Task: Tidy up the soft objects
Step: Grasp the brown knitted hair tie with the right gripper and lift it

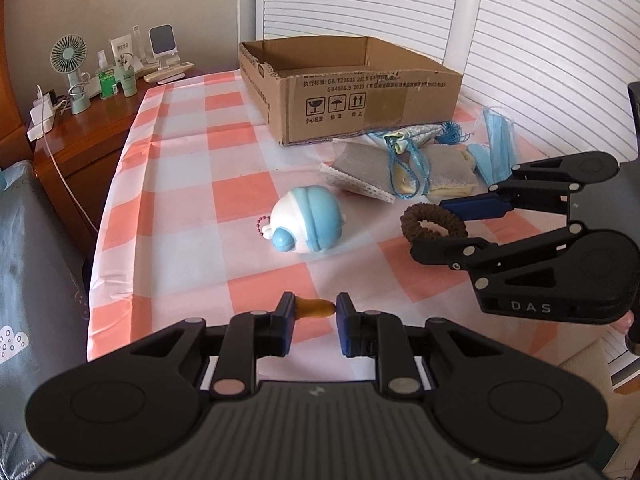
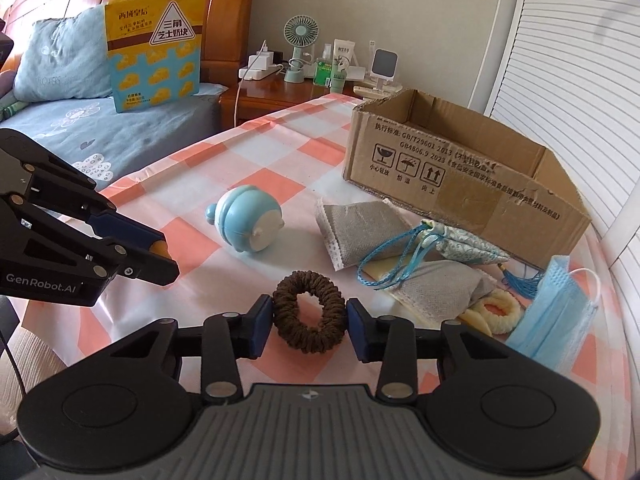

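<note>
My right gripper (image 2: pixel 308 316) is shut on a brown scrunchie (image 2: pixel 306 340), one blue pad touching each side of the ring just above the checked tablecloth (image 2: pixel 224 160). The left wrist view shows the right gripper (image 1: pixel 432 226) at the right with the scrunchie (image 1: pixel 412 218) at its tips. My left gripper (image 1: pixel 314 308) is shut on a small orange rubbery piece (image 1: pixel 316 307), which also peeks from the left gripper (image 2: pixel 162 258) in the right wrist view. An open cardboard box (image 2: pixel 460 184) stands at the far right of the table.
A blue-and-white round toy (image 2: pixel 246 220) lies mid-table. Grey pouches (image 2: pixel 360 220), a drawstring bag (image 2: pixel 468 244), a cream scrunchie (image 2: pixel 500 308) and a blue face mask (image 2: pixel 556 308) lie before the box. Behind are a nightstand with a fan (image 2: pixel 298 52) and a bed.
</note>
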Motion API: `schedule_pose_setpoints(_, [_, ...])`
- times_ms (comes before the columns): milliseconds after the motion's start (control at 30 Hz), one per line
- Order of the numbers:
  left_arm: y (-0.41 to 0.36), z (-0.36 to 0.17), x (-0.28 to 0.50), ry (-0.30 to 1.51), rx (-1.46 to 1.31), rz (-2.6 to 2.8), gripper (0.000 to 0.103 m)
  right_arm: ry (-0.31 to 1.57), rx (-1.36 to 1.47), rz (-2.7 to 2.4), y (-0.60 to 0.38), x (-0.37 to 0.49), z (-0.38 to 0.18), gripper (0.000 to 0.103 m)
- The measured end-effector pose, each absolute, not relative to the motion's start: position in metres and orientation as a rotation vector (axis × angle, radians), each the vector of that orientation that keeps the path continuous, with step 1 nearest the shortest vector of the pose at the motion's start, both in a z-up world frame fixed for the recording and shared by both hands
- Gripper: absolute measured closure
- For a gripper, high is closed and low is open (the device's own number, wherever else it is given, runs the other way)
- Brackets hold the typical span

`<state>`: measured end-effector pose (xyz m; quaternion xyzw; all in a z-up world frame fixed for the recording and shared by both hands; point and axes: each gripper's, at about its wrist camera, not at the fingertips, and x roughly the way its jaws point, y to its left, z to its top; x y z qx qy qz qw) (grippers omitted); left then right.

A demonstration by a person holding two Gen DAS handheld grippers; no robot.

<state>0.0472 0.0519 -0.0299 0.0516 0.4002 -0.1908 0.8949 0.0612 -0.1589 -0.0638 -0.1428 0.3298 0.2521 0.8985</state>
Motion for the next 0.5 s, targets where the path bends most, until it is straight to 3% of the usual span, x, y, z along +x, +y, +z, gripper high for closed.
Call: schedule_pose_setpoints(500, [0.017, 0.049, 0.115, 0.723, 0.145, -0.508, 0.083, 0.576, -0.259, 0.482, -0.206, 0.067, -0.011, 0.058])
